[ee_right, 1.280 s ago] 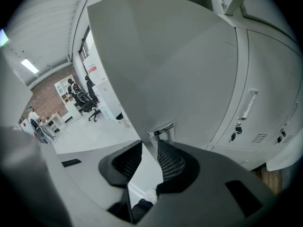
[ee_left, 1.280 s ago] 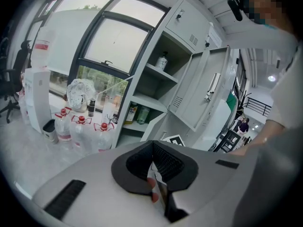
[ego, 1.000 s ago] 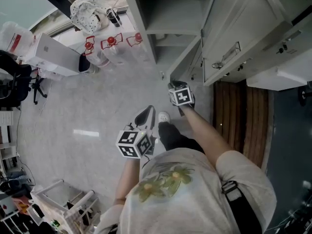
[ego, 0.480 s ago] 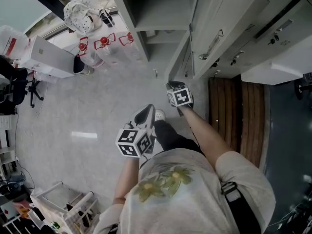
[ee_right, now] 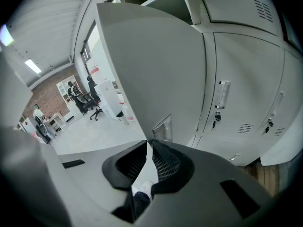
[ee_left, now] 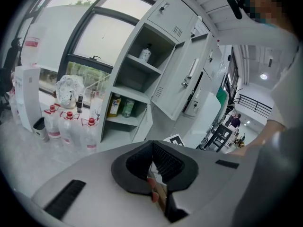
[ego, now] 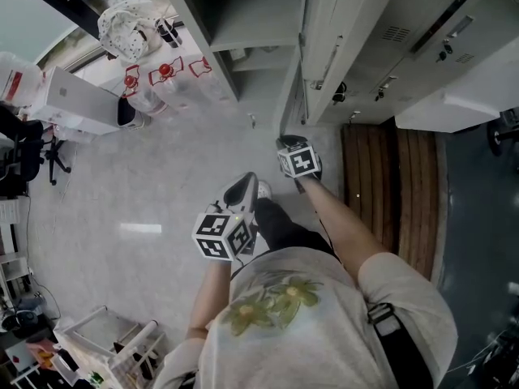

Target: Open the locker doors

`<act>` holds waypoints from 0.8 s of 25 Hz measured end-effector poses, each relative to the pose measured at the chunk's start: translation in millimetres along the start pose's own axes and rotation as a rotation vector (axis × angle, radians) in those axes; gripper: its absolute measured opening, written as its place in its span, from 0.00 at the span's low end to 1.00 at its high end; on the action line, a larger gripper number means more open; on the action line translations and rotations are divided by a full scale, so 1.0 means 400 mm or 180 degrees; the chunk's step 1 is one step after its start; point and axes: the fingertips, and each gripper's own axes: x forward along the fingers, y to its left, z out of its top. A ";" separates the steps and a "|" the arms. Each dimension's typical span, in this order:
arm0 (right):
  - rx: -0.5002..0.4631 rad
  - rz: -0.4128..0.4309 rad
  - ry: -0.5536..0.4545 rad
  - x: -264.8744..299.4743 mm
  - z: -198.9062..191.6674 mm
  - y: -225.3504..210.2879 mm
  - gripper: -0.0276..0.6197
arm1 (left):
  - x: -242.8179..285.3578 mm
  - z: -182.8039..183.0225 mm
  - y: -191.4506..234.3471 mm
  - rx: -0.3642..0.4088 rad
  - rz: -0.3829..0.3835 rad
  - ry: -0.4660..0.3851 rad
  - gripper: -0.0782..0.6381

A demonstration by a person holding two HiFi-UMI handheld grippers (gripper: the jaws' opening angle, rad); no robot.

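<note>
Two claws in play. Right claw [ee_right: 150, 144] is closing, pads down to a thin slit. Through the slit we see only floor [ee_right: 94, 131] and a shoe [ee_right: 144, 187], nothing pinched. It points at the swung-out locker door [ee_right: 142, 65], whose small metal handle [ee_right: 163, 127] sits just beyond the claw tips; touching or not, we can't tell. Closed lockers [ee_right: 246, 79] stand right of that door, with bar handles and keys in the locks.

Left claw [ee_left: 152, 146] has its tips pressed together on nothing. It is held well apart from the lockers and aimed toward an open locker [ee_left: 142, 74] whose shelves carry bottles [ee_left: 119, 107]. Water bottles [ee_left: 68, 126] with red caps stand on the floor left of it.

In the head view, right claw is near the foot of the locker row and left claw is nearer our torso.
</note>
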 end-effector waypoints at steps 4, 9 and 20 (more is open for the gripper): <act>0.0035 -0.0029 0.0001 -0.021 -0.016 -0.022 0.13 | 0.010 -0.010 -0.027 0.0019 -0.0033 0.0019 0.15; 0.0074 -0.0078 -0.0006 -0.045 -0.033 -0.048 0.12 | 0.014 -0.026 -0.053 0.0043 -0.0066 0.0054 0.15; 0.0196 -0.0208 -0.0079 -0.101 -0.057 -0.102 0.11 | 0.006 -0.049 -0.103 0.0107 -0.0101 0.0079 0.15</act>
